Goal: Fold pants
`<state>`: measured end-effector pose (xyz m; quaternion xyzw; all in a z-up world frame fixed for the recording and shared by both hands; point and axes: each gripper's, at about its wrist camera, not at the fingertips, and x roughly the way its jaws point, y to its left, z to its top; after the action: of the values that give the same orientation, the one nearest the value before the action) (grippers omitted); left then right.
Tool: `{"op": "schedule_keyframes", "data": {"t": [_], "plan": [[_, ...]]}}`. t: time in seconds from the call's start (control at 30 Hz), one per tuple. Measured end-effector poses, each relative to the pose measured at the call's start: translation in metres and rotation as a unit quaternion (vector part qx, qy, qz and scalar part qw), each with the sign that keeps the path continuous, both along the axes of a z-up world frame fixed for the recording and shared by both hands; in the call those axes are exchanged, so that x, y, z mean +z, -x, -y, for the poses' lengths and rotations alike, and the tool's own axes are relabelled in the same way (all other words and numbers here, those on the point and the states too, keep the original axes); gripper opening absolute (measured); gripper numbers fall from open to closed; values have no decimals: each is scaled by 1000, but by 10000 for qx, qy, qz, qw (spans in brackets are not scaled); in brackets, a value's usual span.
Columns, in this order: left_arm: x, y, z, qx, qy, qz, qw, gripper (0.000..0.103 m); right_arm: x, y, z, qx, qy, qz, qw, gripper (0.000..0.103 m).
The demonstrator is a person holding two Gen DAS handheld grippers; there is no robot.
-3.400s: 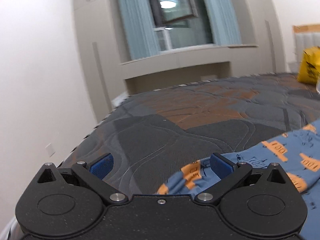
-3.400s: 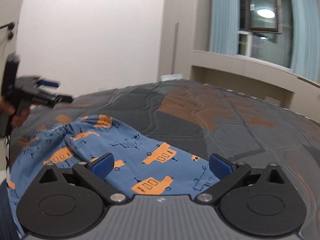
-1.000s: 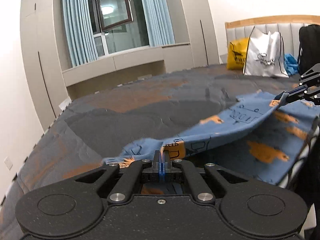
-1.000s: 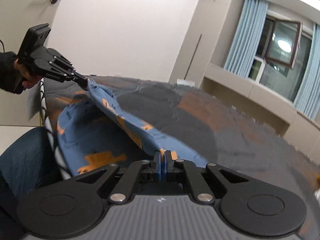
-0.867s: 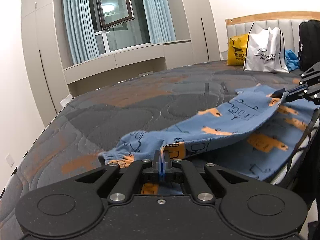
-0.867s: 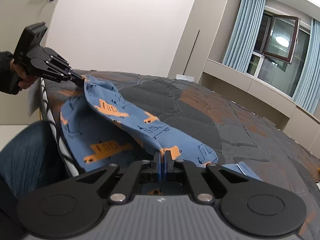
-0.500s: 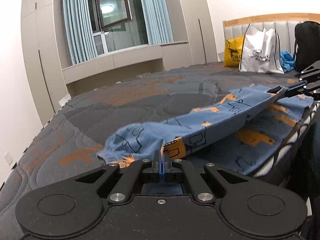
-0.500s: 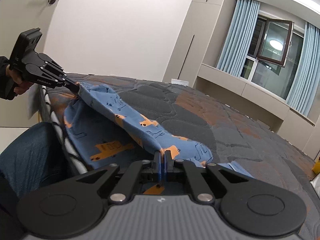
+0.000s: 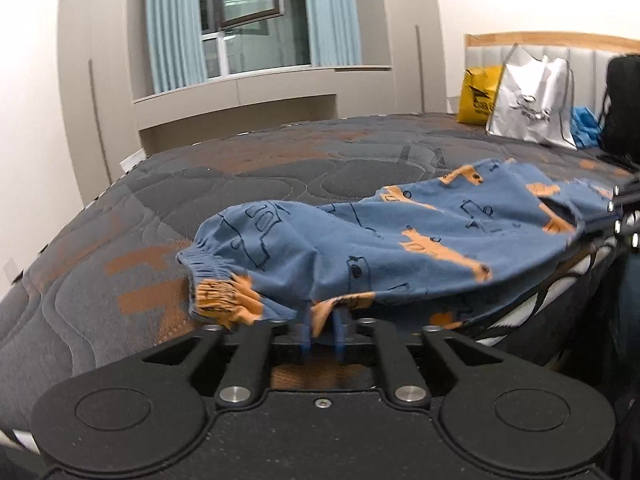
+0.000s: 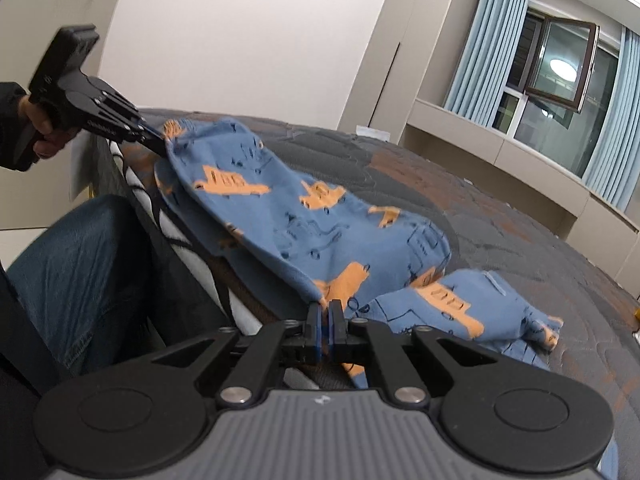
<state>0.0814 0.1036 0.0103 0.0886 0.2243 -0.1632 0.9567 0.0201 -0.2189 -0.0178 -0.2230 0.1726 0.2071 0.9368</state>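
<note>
Parting, left fingers (image 9: 322,330) loosen on pants (image 9: 400,236); right fingers (image 10: 325,326) pinch them

Home bedroom, quilted mattress (image 9: 280,176), padded headboard (image 9: 580,52), blue curtains (image 9: 172,24), window (image 9: 248,12), built-in wardrobes (image 9: 96,80)

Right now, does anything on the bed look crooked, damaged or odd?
Only the pants: they lie bunched and uneven on the mattress, one part hanging over its edge. The left gripper has just been opening around the fabric. No damage or spill visible.
</note>
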Motion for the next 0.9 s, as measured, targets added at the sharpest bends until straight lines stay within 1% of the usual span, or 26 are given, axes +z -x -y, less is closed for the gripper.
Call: {"op": "schedule_keyframes", "data": {"t": [0.03,0.07,0.1,0.13,0.2,0.23,0.27,0.3,0.33,0.37,0.4,0.43,0.47,0.5,0.53,0.57,0.67,0.7,0.73,0.77,0.8,0.83,0.87,0.9], "plan": [[1,3,3,25,79,26,10000,34,-1,-1,1,-6,-20,-35,10000,14],[3,6,7,22,171,66,9998,41,-3,-1,2,-18,-58,-30,10000,19],[5,9,11,46,249,113,9996,57,-2,1,5,-37,-115,-5,9999,33],[6,12,16,87,333,171,9993,72,-1,3,10,-79,-198,40,9998,50],[9,15,30,105,551,296,9980,82,3,8,23,-273,-408,179,9986,65],[11,14,39,60,628,324,9975,84,6,10,33,-440,-493,261,9975,70],[12,12,51,-2,704,350,9969,84,9,11,44,-616,-532,343,9961,72],[14,9,64,-56,750,374,9965,88,11,12,56,-832,-553,440,9940,78],[14,6,78,-115,780,406,9961,93,14,11,71,-1140,-577,535,9904,89],[16,2,94,-197,824,462,9953,95,16,9,86,-1441,-628,605,9857,94],[17,-3,111,-338,914,530,9938,100,19,7,103,-1753,-718,658,9797,100],[18,-7,126,-486,1013,554,9921,102,23,3,122,-2047,-844,651,9730,100],[19,-12,140,-638,1120,547,9901,102,24,-3,140,-2291,-961,583,9669,100],[19,-18,157,-820,1231,509,9877,102,26,-10,160,-2566,-1093,456,9592,100],[20,-23,173,-964,1311,464,9856,102,26,-16,174,-2722,-1205,339,9541,100],[20,-30,191,-1134,1390,402,9830,102,26,-24,190,-2804,-1369,175,9499,100],[16,-41,235,-1590,1500,281,9754,102,18,-41,224,-2781,-1908,-259,9411,98],[14,-44,249,-1706,1505,237,9735,102,16,-46,234,-2740,-2142,-428,9366,92],[12,-49,262,-1799,1513,180,9718,102,12,-51,243,-2687,-2378,-602,9315,83],[10,-55,273,-1882,1536,83,9700,102,9,-56,250,-2667,-2553,-733,9265,77],[7,-59,282,-1911,1539,-54,9694,102,5,-60,256,-2684,-2705,-850,9207,64],[5,-65,291,-1879,1535,-211,9699,100,1,-59,261,-2700,-2752,-845,9188,50],[3,-71,298,-1788,1550,-375,9709,98,-2,-55,262,-2689,-2752,-792,9196,40],[2,-75,302,-1725,1590,-473,9709,97,-2,-54,263,-2628,-2760,-782,9212,27]]}}
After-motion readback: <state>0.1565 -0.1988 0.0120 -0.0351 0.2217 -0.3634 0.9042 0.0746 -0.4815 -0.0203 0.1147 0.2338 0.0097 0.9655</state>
